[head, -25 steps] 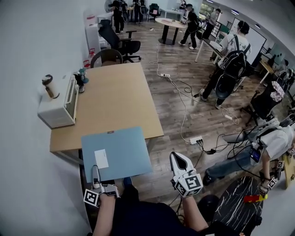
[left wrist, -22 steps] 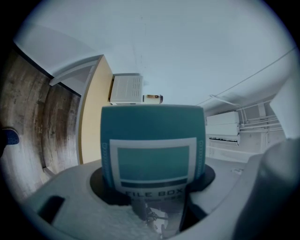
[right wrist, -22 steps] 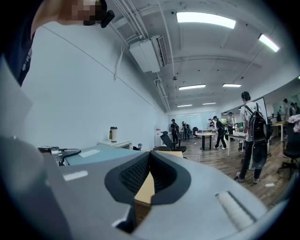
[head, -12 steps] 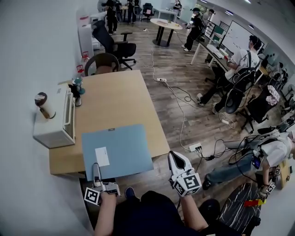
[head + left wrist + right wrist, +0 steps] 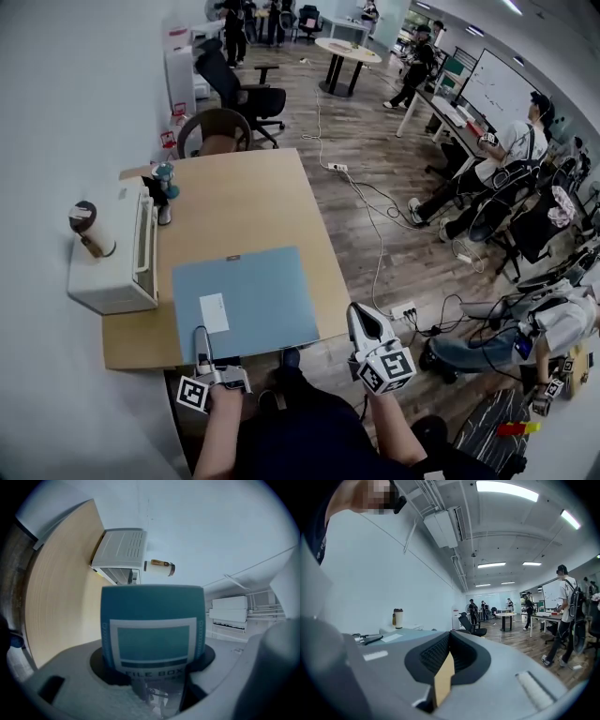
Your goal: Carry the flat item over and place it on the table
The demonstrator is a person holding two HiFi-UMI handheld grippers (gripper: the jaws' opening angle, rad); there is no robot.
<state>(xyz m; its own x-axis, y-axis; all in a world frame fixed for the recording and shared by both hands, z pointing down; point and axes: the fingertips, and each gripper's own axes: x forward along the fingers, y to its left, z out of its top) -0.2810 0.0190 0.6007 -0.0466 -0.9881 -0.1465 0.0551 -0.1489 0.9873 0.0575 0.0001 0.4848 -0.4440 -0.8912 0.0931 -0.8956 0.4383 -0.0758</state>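
The flat item is a blue file box (image 5: 248, 305) with a white label, lying level over the near end of the wooden table (image 5: 244, 197). Its near edge sticks out past the table's front edge. My left gripper (image 5: 201, 339) is shut on that near edge. In the left gripper view the box (image 5: 152, 620) fills the space between the jaws of the left gripper (image 5: 152, 677). Whether the box touches the tabletop I cannot tell. My right gripper (image 5: 363, 321) hangs to the right of the table, shut and empty, and its jaws meet in the right gripper view (image 5: 449, 641).
A white appliance (image 5: 117, 253) stands on the table's left side against the wall, with a tumbler (image 5: 89, 227) on top. A small bottle (image 5: 165, 178) stands behind it. A chair (image 5: 217, 131) sits at the far end. Cables and a power strip (image 5: 401, 309) lie on the floor to the right.
The file box has moved forward from in front of the table to over its near end, still in my left gripper. The right gripper stays shut beside it.
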